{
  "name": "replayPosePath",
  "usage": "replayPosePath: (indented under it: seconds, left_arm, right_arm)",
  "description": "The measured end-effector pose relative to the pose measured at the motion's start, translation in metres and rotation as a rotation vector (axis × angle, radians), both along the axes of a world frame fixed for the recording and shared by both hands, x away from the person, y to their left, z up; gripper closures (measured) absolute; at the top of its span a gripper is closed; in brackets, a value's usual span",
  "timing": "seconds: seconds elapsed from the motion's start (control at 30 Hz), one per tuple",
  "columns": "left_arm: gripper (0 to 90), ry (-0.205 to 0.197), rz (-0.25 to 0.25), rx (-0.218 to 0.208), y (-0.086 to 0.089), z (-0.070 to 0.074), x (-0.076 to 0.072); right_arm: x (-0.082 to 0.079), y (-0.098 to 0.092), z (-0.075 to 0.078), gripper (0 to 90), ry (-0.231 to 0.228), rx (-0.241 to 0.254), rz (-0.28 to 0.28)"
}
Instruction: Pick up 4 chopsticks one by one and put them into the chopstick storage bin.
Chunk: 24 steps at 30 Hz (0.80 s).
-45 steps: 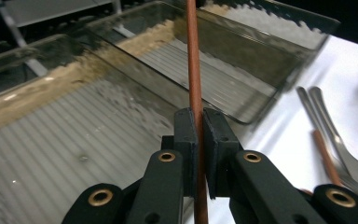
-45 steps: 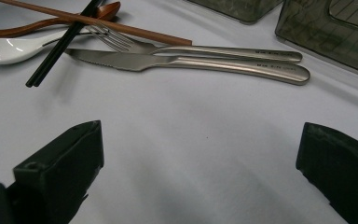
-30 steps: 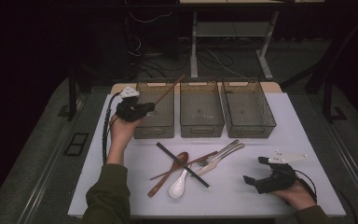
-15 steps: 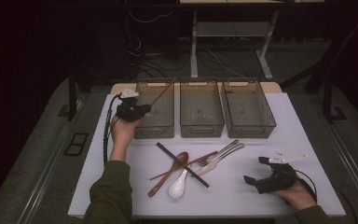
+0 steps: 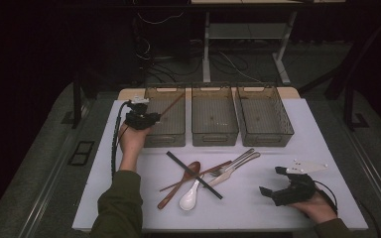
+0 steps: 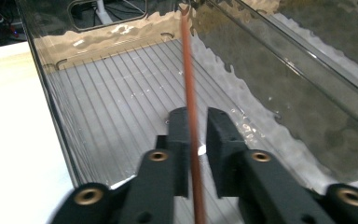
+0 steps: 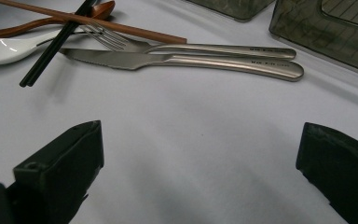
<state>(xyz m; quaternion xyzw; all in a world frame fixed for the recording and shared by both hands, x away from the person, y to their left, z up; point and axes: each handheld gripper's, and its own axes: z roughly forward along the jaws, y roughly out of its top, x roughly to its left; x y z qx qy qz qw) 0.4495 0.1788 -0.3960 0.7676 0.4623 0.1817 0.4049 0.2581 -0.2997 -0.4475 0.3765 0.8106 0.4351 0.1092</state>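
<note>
Reddish-brown chopstick point(image 6: 189, 93), black fingers point(image 6: 221, 135), smoky, perhaps grey-tinted bin point(image 6: 307, 84), white table point(image 7: 191, 130).

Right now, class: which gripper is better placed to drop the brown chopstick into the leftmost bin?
The left gripper. The brown chopstick stands between its jaws, which have just been opening, already over the leftmost bin. The right gripper rests open on the table, far away.

Three bins stand side by side at the far edge of the mat point(image 5: 327, 163): the left bin point(image 5: 171, 130), the middle bin point(image 5: 214, 116) and the right bin point(image 5: 264, 115). A chopstick point(image 5: 171, 105) lies slanted in the left bin, between the jaws of the left gripper point(image 5: 151, 118). In front of the bins lies a heap of cutlery point(image 5: 203, 176), and the right gripper point(image 5: 273, 181) rests on the mat to its right.
</note>
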Motion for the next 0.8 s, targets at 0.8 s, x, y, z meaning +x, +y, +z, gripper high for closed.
replayPosePath:
  seconds: [0.8]
  left_arm:
    - [42.3,-0.035,-0.168,-0.076,-0.004,0.023,-0.038]
  right_arm:
    - [0.000,0.000,0.000,0.5,-0.008,0.001,0.005]
